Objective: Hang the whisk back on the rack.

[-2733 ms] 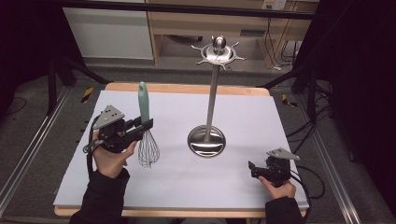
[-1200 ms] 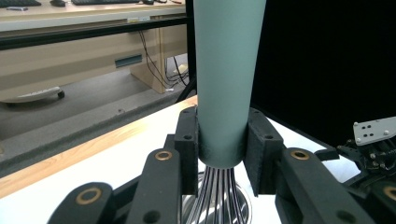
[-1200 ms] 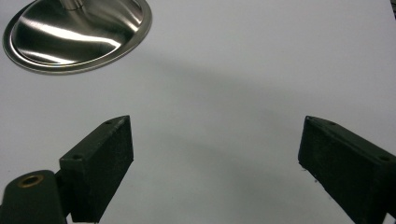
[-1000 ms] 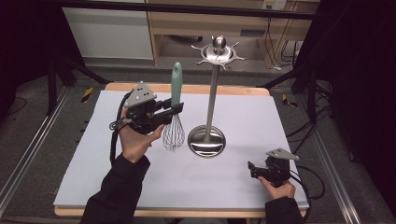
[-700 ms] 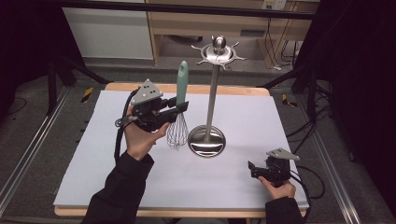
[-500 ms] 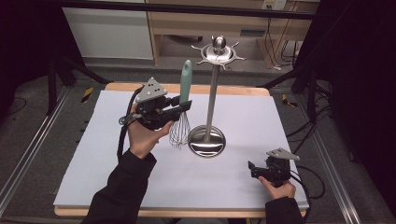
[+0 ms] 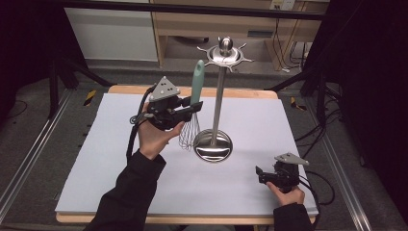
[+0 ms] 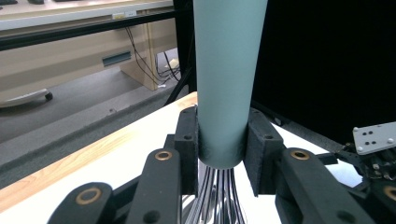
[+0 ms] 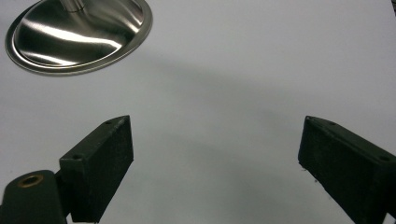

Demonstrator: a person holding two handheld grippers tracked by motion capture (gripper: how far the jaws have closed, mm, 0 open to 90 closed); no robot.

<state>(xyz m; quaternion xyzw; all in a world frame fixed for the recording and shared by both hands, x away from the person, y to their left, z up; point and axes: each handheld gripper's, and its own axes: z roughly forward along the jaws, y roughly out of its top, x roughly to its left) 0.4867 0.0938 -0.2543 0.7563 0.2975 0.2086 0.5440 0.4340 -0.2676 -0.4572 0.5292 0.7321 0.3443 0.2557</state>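
**Whisk held upright beside steel utensil stand**

A white worktop with a pale wooden edge carries a tall steel stand, the landmark of the scene: a round polished base, a slim upright pole and a crown of hooks topped by a ball. Just left of the pole, a person's left gripper holds a whisk upright, its teal handle pointing up and reaching nearly to the crown, its wire loops hanging beside the stand's base and close to it; whether the wires touch the worktop cannot be told. In the left gripper view the two black jaws are clamped on the lower end of the teal handle, with the wires emerging just beneath them. Well to the right of the stand's base and nearer the person, the right gripper rests low at the worktop's front corner in a dark-sleeved hand. In the right gripper view its jaws stand wide apart with nothing between them, the stand's base ahead of them.
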